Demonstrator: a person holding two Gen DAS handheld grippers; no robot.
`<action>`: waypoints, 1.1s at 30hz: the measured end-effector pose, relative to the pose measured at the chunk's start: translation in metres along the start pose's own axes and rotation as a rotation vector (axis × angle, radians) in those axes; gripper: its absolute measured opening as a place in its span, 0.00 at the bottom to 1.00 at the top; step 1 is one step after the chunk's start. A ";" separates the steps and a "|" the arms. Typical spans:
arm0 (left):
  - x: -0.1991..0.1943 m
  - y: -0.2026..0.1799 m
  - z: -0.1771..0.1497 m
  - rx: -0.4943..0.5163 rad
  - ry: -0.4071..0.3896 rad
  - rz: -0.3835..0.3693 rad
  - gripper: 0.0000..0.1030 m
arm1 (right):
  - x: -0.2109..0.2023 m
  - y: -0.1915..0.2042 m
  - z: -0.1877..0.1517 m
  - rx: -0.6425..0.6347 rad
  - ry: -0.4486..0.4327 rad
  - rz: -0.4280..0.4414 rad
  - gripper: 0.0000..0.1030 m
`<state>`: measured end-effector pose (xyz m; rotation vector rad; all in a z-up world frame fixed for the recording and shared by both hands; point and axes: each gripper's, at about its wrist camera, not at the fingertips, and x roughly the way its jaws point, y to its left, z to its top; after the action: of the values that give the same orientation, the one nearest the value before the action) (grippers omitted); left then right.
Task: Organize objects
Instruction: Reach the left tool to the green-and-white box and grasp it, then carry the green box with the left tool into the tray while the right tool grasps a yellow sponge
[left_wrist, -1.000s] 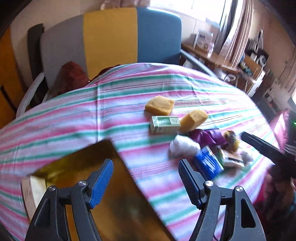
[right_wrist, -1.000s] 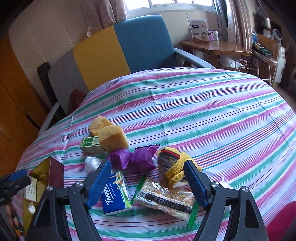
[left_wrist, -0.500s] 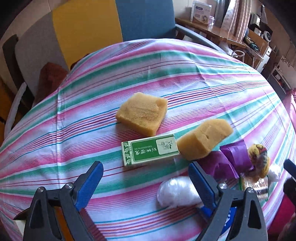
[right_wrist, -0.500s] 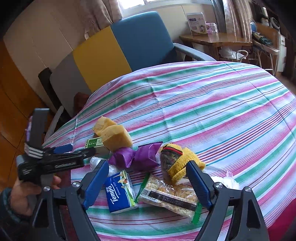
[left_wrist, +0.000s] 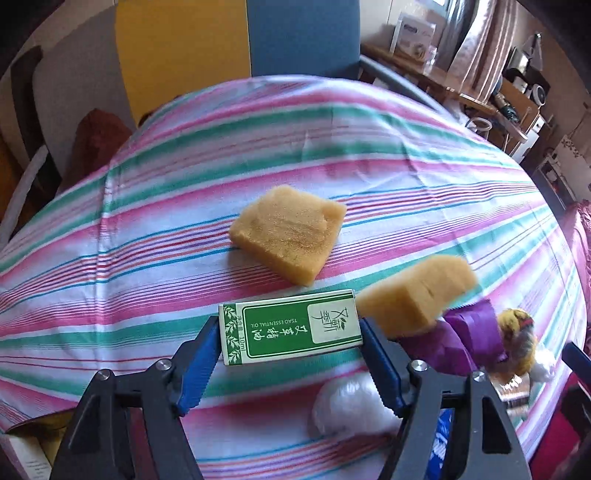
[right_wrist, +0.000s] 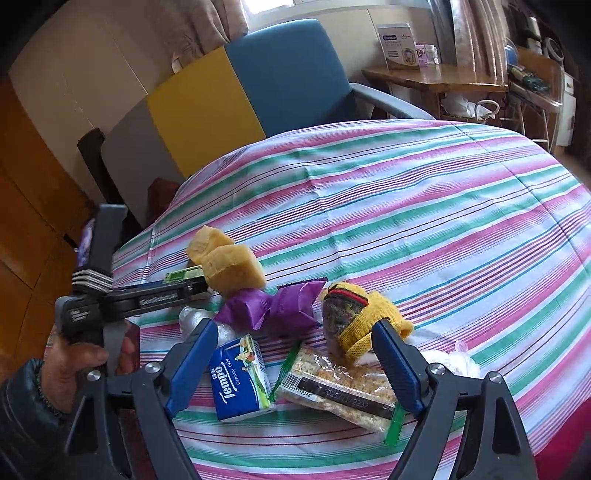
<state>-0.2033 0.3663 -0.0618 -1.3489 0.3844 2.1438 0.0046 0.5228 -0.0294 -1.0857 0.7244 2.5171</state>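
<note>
On the striped cloth (left_wrist: 147, 229), left tongs (left_wrist: 288, 334) bracket the green box (left_wrist: 290, 326) unclenched; right tongs (right_wrist: 295, 332) gape

Your left view cuts off the gold box (left_wrist: 33, 443) at seven o'clock; the tissue pack (left_wrist: 441, 441) hides behind your finger.

A lived-in home: striped tablecloth (right_wrist: 406, 206), armchair (right_wrist: 288, 74), curtains (right_wrist: 465, 33), cluttered wooden side table (right_wrist: 436, 77).

Box (left_wrist: 290, 326) before one sponge (left_wrist: 290, 238), left of another (left_wrist: 415, 291)
</note>
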 end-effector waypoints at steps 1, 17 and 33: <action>-0.010 0.002 -0.004 -0.002 -0.017 -0.013 0.73 | 0.000 0.001 0.000 -0.007 -0.001 -0.005 0.84; -0.157 0.064 -0.101 -0.012 -0.229 -0.121 0.73 | 0.020 0.082 0.036 -0.248 -0.005 0.030 0.84; -0.204 0.154 -0.198 -0.230 -0.252 -0.124 0.73 | 0.207 0.191 0.073 -0.719 0.387 -0.211 0.89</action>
<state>-0.0851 0.0774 0.0218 -1.1670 -0.0464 2.2682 -0.2642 0.4213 -0.0780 -1.7947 -0.2614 2.4424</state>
